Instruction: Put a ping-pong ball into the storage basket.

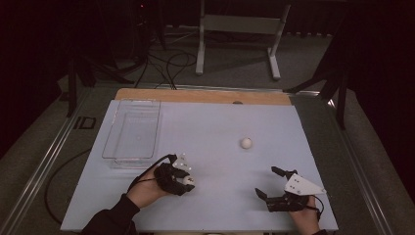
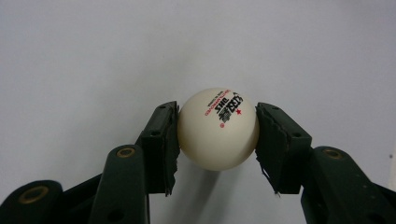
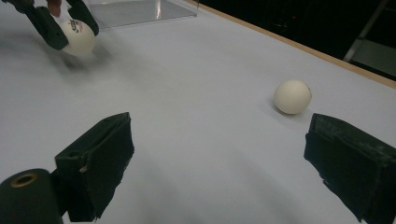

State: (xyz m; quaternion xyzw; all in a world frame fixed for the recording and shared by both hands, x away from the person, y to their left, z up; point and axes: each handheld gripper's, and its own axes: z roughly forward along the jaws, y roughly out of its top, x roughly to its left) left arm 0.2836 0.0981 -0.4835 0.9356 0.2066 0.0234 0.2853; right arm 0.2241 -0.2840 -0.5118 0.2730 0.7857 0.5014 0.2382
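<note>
table (image 1: pixel 205 122): white top, the landmark here. clear tray (image 1: pixel 132 134) sits at its far left. right gripper (image 1: pixel 274 183) rests at the near right edge, jaws spread wide with nothing between them. left gripper (image 1: pixel 188 181) sits near-left of centre, just short of the tray, jaws clamped on a printed ball (image 2: pixel 218 128) (red and black lettering). plain ball (image 1: pixel 246 143) lies loose right of centre.
</note>
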